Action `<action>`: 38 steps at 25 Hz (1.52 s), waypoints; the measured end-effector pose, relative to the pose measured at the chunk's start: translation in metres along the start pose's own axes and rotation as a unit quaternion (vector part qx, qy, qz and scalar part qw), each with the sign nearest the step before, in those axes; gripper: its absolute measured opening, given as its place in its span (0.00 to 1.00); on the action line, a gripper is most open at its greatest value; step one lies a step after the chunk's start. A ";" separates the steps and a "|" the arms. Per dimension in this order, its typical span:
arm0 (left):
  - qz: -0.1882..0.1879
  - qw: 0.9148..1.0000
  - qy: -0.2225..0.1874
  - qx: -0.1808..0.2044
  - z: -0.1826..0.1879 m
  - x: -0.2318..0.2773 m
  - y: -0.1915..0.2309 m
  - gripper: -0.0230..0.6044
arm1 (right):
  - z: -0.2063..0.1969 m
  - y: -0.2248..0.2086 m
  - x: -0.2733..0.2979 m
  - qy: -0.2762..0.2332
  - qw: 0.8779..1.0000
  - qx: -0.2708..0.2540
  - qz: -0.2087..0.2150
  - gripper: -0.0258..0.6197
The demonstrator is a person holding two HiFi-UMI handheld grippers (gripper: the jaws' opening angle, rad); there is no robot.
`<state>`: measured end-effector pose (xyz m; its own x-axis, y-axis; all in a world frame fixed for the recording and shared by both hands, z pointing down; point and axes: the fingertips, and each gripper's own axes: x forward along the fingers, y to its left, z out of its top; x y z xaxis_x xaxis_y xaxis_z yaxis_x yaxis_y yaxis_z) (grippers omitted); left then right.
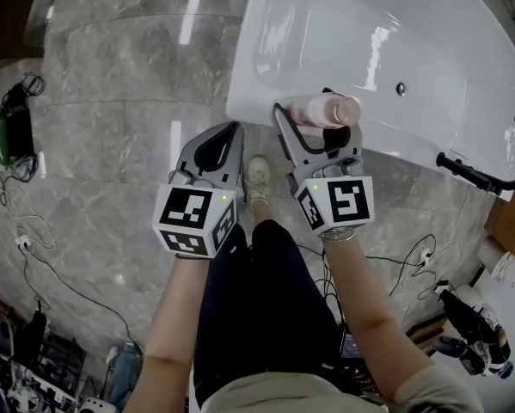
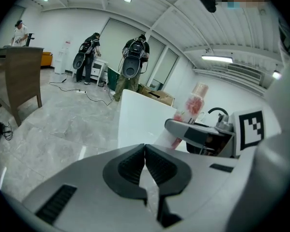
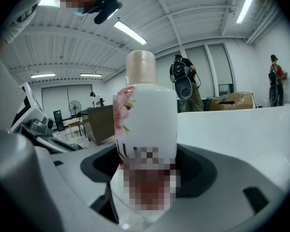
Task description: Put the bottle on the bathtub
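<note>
One bottle at bathtub rim

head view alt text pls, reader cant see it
Seen from above, the right gripper holds a pink-and-white bottle at the rim of a white bathtub. The left gripper, shut and empty, hangs beside it over a grey floor.
</note>
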<state>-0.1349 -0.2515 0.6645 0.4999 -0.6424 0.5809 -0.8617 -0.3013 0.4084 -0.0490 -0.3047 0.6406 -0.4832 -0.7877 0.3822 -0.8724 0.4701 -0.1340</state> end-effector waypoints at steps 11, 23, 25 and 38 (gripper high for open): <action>-0.006 1.000 0.001 0.007 0.003 0.001 -0.005 0.05 | -0.007 0.013 -0.001 -0.016 0.999 -0.032 -0.023 0.57; -0.019 1.000 0.003 0.011 0.003 -0.002 -0.022 0.05 | -0.009 0.014 -0.006 0.013 0.999 0.041 -0.009 0.62; -0.023 1.000 0.004 0.011 0.005 -0.005 -0.029 0.05 | -0.003 0.015 -0.012 0.010 0.999 0.042 -0.007 0.64; -0.034 0.999 0.009 0.033 0.045 -0.046 -0.067 0.05 | 0.036 0.027 -0.068 0.036 0.998 0.034 0.028 0.64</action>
<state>-0.1037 -0.2336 0.5782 0.5577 -0.6064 0.5668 -0.8298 -0.3899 0.3993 -0.0428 -0.2528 0.5783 -0.5261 -0.7292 0.4375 -0.8488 0.4816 -0.2179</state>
